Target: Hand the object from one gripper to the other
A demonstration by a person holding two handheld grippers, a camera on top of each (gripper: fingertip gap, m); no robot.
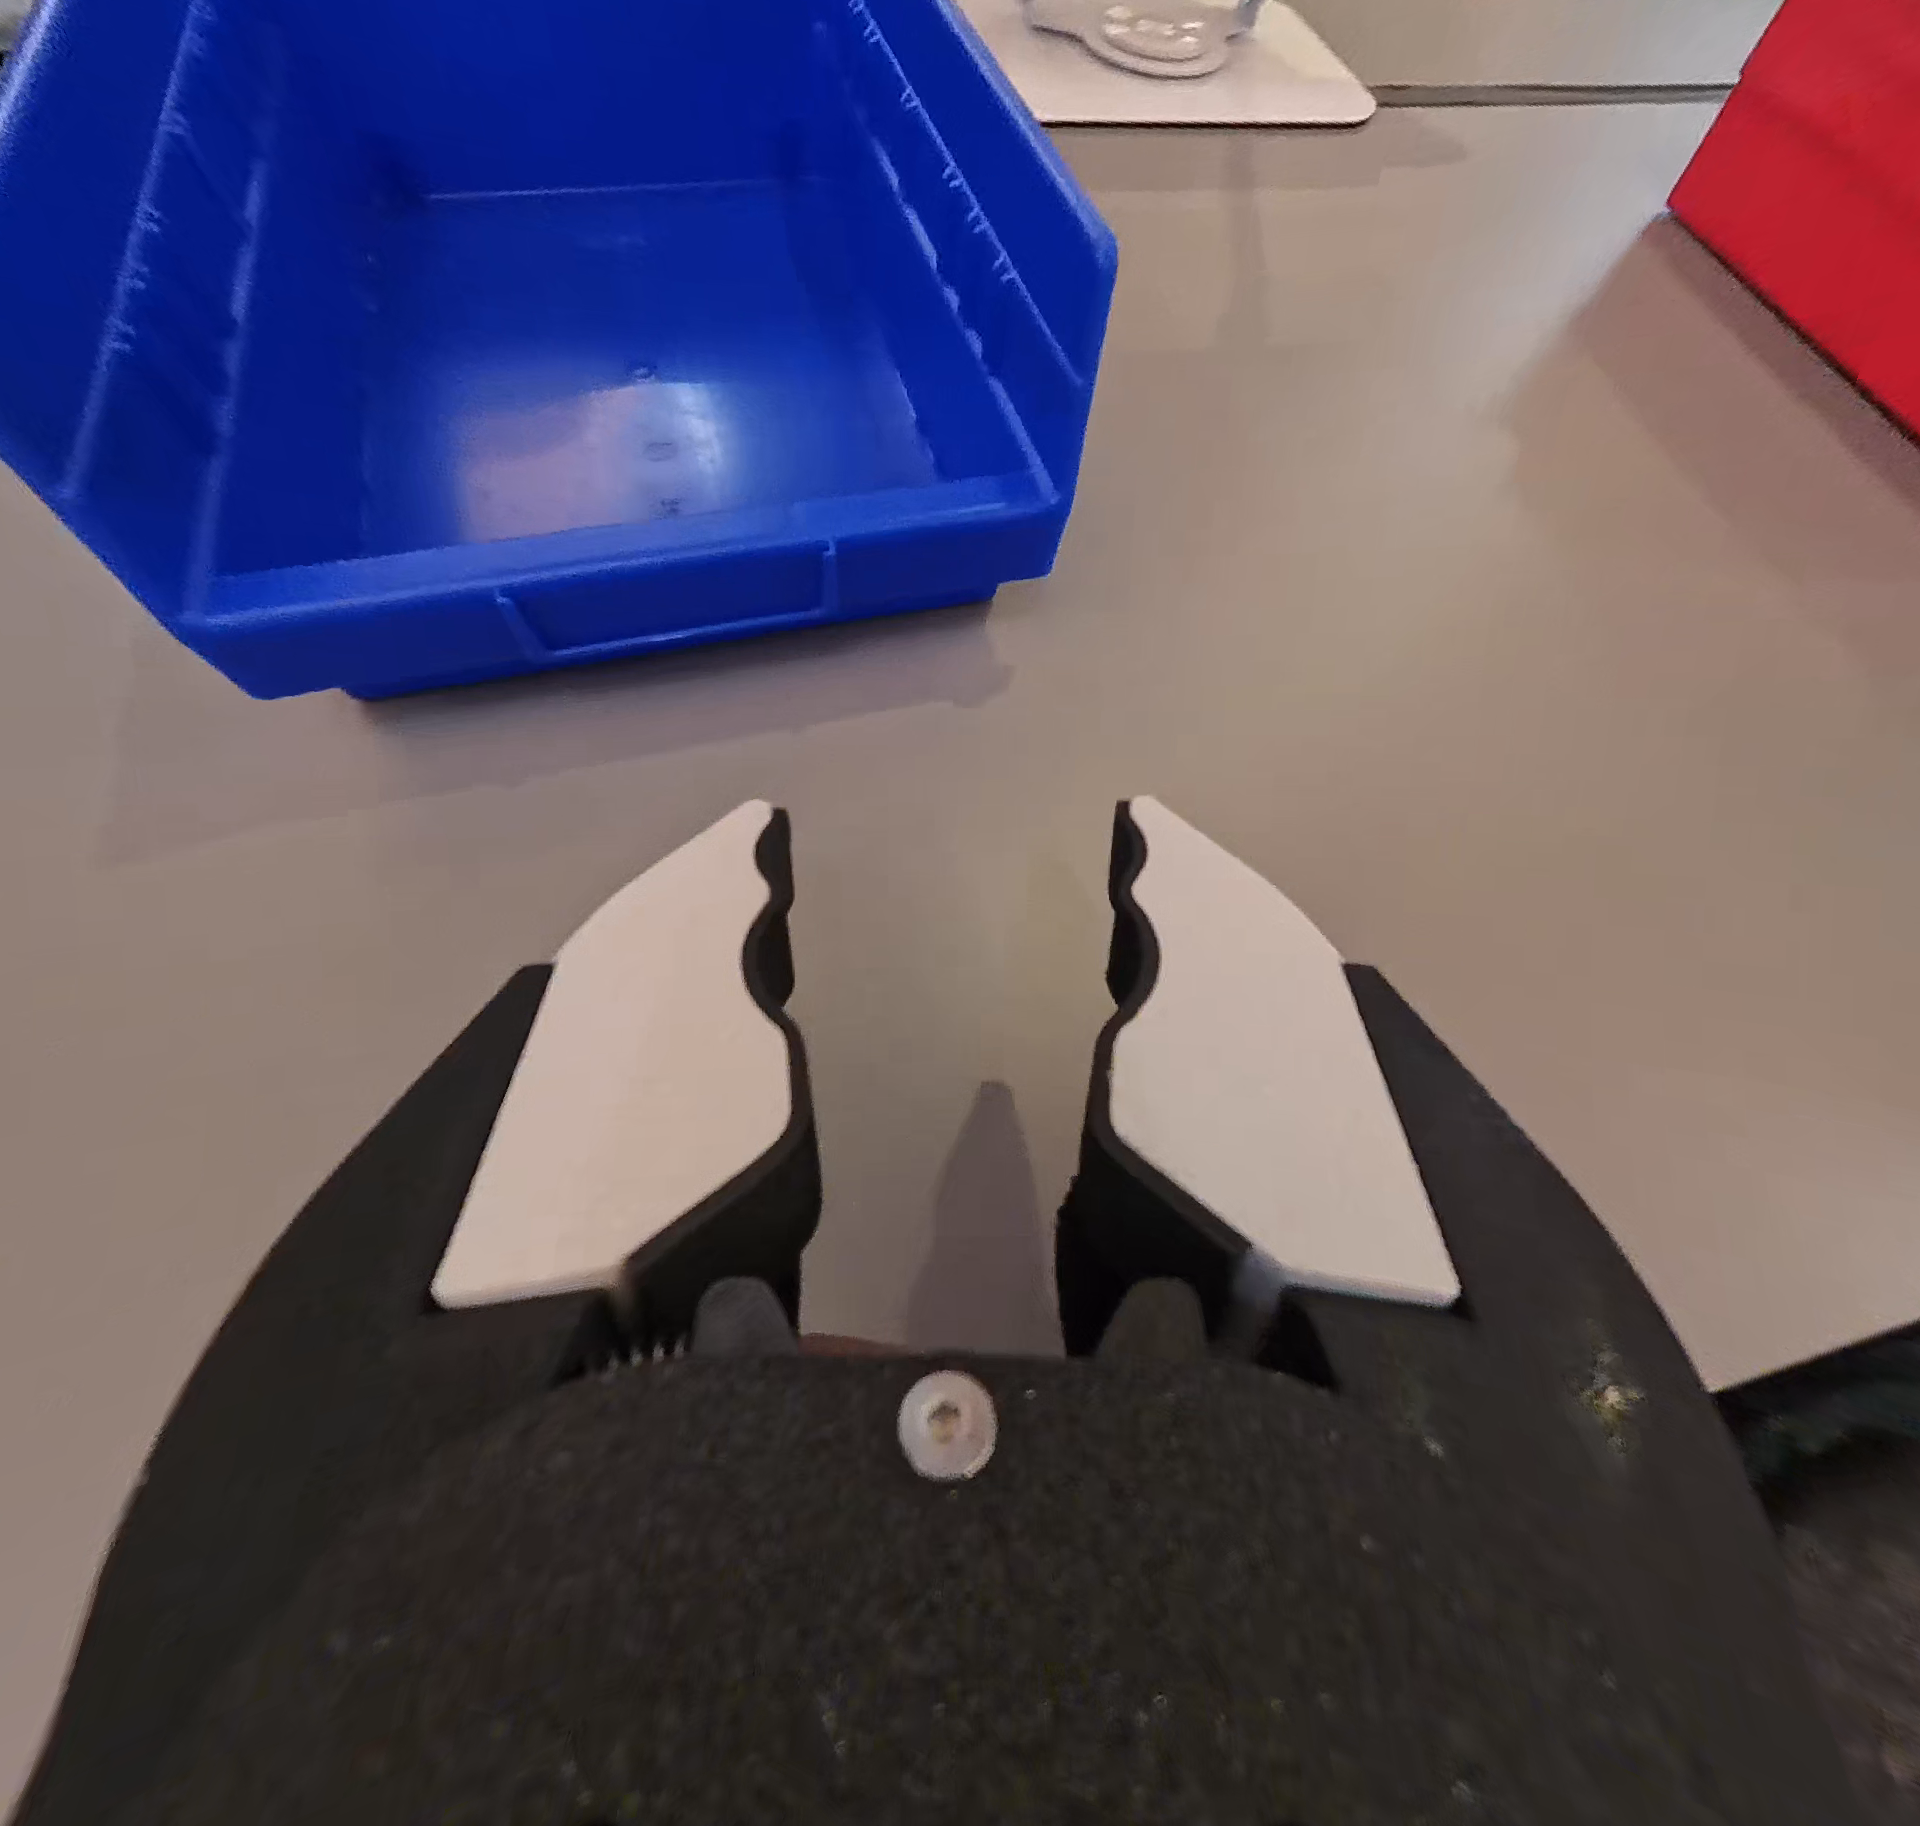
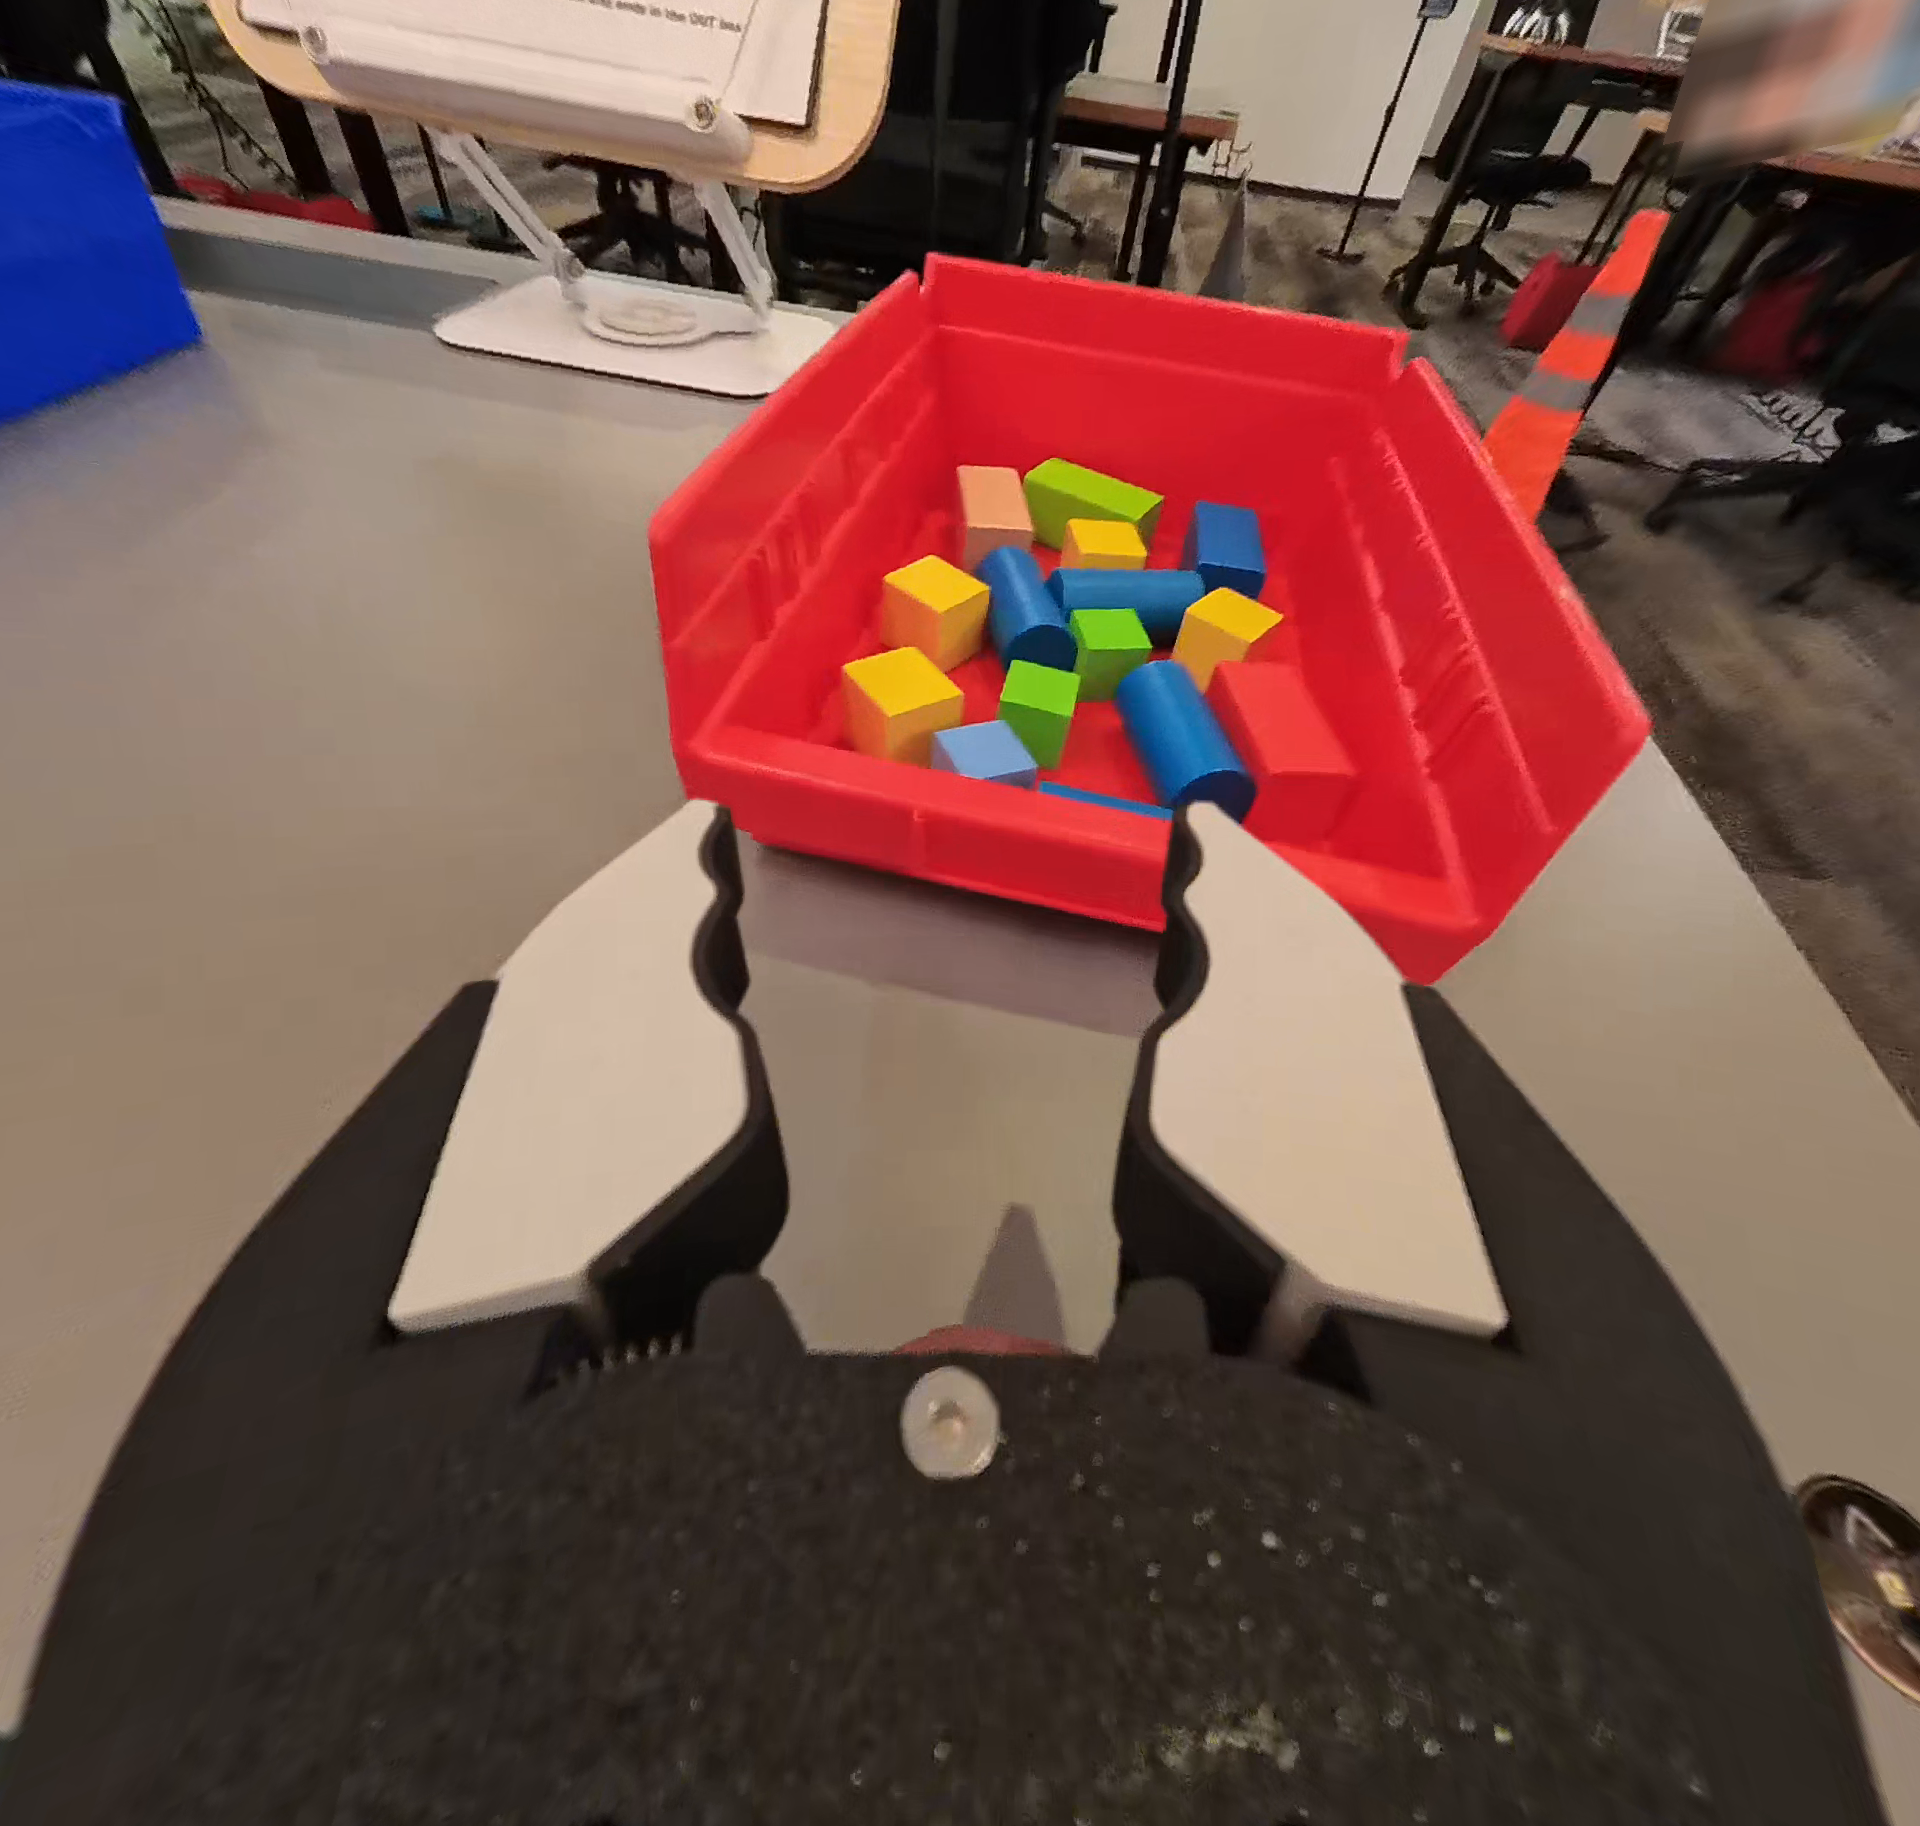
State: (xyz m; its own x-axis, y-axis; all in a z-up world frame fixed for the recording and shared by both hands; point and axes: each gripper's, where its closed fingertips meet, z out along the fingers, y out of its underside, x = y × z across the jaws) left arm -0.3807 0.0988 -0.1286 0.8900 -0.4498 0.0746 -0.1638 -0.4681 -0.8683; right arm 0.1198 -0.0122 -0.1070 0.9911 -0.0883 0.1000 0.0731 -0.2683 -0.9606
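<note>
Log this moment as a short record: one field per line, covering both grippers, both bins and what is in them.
left gripper: open, empty, above the grey table
right gripper: open, empty, pointed at the red bin
blue bin: ahead and left of the left gripper, nothing inside
red bin: on the table, holds the blocks
blocks: yellow, green, blue, red and one peach; cubes and cylinders, loosely piled
handover: not begun, no block gripped
background: document stand at the table's far edge
</note>
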